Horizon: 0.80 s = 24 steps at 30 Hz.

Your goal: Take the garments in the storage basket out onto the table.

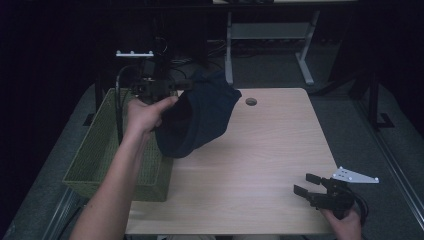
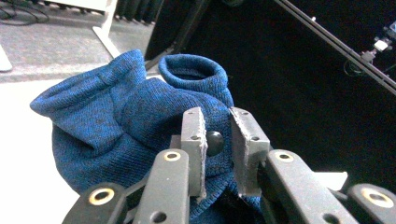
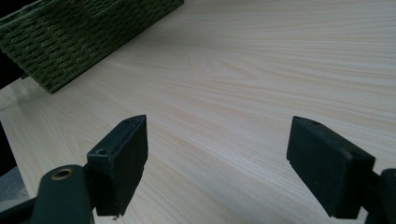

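A dark blue knitted garment hangs in the air over the table's left edge, bunched up, beside the green basket. My left gripper is shut on its top fold. In the left gripper view, the blue knit with a rolled cuff is pinched in my left gripper, and a dark button sits between the pads. My right gripper rests low at the table's near right corner. It is open with nothing between its fingers, and in the right gripper view my right gripper has only bare wood under it.
The green woven basket stands along the left side of the light wooden table. A cable hole is at the table's far edge. White desk legs stand on the floor behind.
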Each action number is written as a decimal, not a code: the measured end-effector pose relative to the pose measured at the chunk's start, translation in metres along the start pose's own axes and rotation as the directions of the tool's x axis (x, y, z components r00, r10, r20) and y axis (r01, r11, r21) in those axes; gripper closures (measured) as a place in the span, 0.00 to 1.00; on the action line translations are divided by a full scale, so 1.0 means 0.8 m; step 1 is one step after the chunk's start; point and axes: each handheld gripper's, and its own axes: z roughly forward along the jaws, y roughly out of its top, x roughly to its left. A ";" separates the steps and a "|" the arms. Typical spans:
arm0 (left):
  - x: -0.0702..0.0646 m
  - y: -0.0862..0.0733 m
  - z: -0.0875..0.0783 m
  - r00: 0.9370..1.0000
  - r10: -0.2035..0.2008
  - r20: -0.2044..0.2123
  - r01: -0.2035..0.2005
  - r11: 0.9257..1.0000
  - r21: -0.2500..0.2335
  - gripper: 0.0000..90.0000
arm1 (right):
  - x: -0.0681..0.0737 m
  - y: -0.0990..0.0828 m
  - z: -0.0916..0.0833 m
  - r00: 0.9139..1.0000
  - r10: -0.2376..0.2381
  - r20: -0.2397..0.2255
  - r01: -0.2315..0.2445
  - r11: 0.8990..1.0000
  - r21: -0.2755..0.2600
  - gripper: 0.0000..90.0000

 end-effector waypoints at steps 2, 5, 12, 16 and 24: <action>-0.005 -0.003 0.012 1.000 0.001 0.007 -0.001 1.000 0.013 0.85 | -0.001 0.000 0.000 1.000 -0.002 -0.002 0.002 1.000 -0.002 0.22; -0.010 -0.007 0.027 1.000 0.005 0.017 -0.005 0.999 0.032 0.85 | 0.000 0.000 -0.001 1.000 -0.005 -0.002 0.005 1.000 -0.004 0.22; -0.015 -0.020 0.063 1.000 0.000 0.026 -0.002 0.997 0.076 0.85 | 0.000 0.000 -0.003 1.000 -0.008 -0.004 0.008 1.000 -0.009 0.22; -0.012 -0.034 0.085 1.000 -0.016 0.024 0.013 0.995 0.103 0.85 | -0.001 0.000 -0.004 1.000 -0.007 -0.010 0.007 1.000 -0.011 0.22; 0.000 -0.071 0.130 0.999 -0.048 -0.001 0.047 0.985 0.169 0.85 | -0.001 0.000 -0.005 1.000 -0.002 -0.007 0.002 1.000 -0.009 0.22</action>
